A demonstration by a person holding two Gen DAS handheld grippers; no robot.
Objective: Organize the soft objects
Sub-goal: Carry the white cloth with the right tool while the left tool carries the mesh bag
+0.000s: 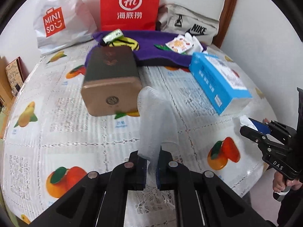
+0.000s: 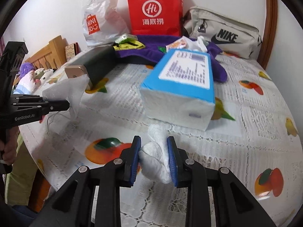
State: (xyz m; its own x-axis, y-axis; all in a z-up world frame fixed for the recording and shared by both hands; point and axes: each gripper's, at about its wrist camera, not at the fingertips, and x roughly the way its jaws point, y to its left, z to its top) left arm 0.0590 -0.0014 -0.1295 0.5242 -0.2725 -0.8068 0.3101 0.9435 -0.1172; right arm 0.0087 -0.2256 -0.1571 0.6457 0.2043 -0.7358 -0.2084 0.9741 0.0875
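Blue tissue pack label blurred — print unreadable.

left wrist: low, near | right wrist: same | shared: table, red bag

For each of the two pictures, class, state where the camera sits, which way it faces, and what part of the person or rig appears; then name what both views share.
Left wrist view: on the left gripper, facing across the fruit-print tablecloth to the wall; jaws pinch white mesh fabric; right gripper and hand at right edge.
Right wrist view: on the right gripper, same direction; jaws clamp crumpled white tissue; left gripper at left edge.
Shared: red paper bag, blue tissue pack, dark rectangular tin.
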